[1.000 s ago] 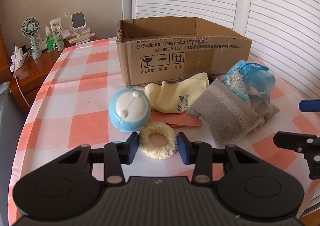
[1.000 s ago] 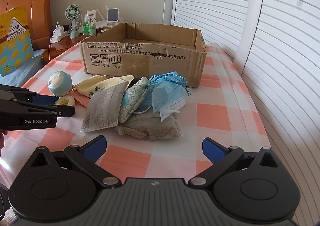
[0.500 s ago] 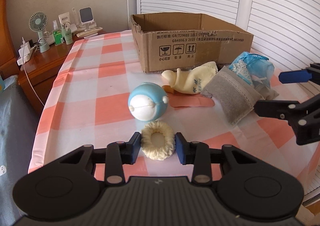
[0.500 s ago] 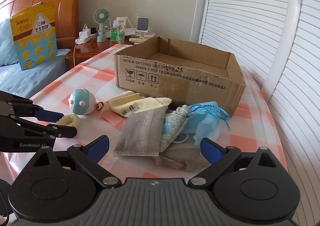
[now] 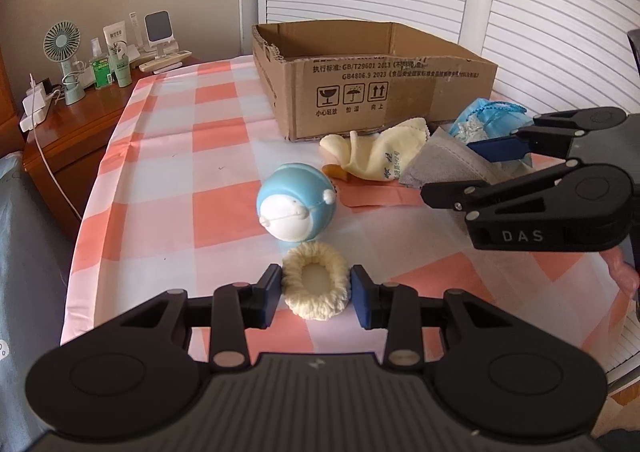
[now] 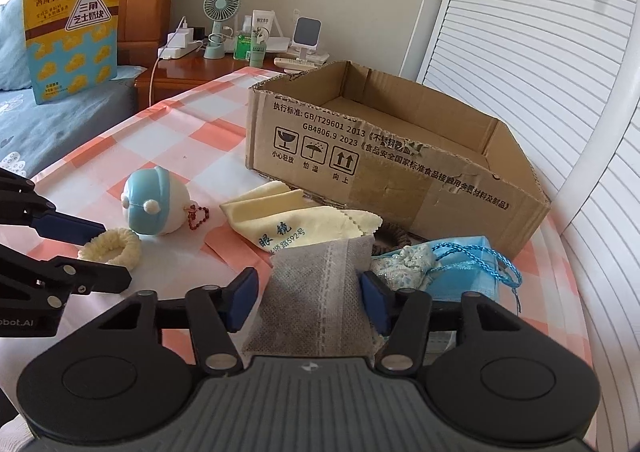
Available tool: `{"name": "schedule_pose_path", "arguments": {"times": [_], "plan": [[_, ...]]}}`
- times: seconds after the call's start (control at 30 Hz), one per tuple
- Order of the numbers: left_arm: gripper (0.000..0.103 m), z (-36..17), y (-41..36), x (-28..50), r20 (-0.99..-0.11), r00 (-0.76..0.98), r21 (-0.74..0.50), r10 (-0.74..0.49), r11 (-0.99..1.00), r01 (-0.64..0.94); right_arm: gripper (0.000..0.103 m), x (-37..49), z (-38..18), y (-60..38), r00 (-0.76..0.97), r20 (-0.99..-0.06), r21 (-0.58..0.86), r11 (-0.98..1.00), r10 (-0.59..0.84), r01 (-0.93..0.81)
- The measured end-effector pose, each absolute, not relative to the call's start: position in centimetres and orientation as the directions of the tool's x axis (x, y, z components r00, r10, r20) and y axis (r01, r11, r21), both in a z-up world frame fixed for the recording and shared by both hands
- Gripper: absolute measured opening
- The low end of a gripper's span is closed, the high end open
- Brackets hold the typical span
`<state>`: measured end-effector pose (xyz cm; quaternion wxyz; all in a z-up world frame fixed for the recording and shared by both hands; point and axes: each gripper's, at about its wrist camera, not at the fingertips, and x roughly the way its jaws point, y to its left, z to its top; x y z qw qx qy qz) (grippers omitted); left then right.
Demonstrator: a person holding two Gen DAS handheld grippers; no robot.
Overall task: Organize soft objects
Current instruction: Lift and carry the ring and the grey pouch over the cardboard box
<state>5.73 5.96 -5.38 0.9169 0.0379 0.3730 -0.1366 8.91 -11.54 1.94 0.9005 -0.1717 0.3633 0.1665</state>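
A cream scrunchie [image 5: 314, 308] sits pinched between the blue pads of my left gripper [image 5: 316, 294], low over the checked tablecloth, just in front of a blue-and-white ball toy [image 5: 296, 204]. My right gripper [image 6: 307, 302] is closing around a grey fabric pouch [image 6: 316, 300]. Its right pad touches the pouch and its left pad stands a little off it. Behind the pouch lie a yellow cloth [image 6: 296, 224], a blue mask and drawstring bag [image 6: 460, 272] and a dark scrunchie [image 6: 394, 238]. An open cardboard box [image 6: 400, 188] stands behind them with nothing inside.
A wooden nightstand [image 5: 80, 132] with a small fan, bottles and chargers stands at the far left. A bed [image 6: 60, 124] with a yellow snack bag lies left of the table. White louvred doors [image 6: 560, 92] close off the right side. The table's edge runs near both grippers.
My right gripper has moved forward to the pile, rolled a little, and its jaws have narrowed around the grey pouch. My left gripper has shifted sideways, keeping the cream scrunchie between its pads.
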Motion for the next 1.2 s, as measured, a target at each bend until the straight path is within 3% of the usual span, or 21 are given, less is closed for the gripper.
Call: {"name": "schedule_pose_path", "arguments": {"times": [0.2, 0.4, 0.83, 1.2], "plan": [[0.034, -5.2, 5.9, 5.7, -0.702, 0.675, -0.026, -0.227, 0.955, 0.294, 0.038, 8.6, 2.3, -11.9, 0.684, -0.707, -0.189, 0.884, 0.18, -0.428], [0.031, -4.8, 5.9, 5.1, -0.717, 0.654, -0.019, -0.239, 0.946, 0.325, 0.032, 7.7, 3.2, -12.4, 0.685, -0.698, -0.173, 0.88, 0.208, -0.443], [0.031, 0.4, 4.7, 4.5, -0.701, 0.659, 0.042, -0.274, 0.906, 0.421, 0.031, 5.9, 6.7, -14.8, 0.715, -0.648, -0.156, 0.873, 0.262, -0.462], [0.031, 6.6, 1.4, 12.8, -0.627, 0.711, 0.096, -0.318, 0.875, 0.475, 0.031, 8.1, 10.0, -17.1, 0.756, -0.592, -0.155, 0.881, 0.278, -0.446]]}}
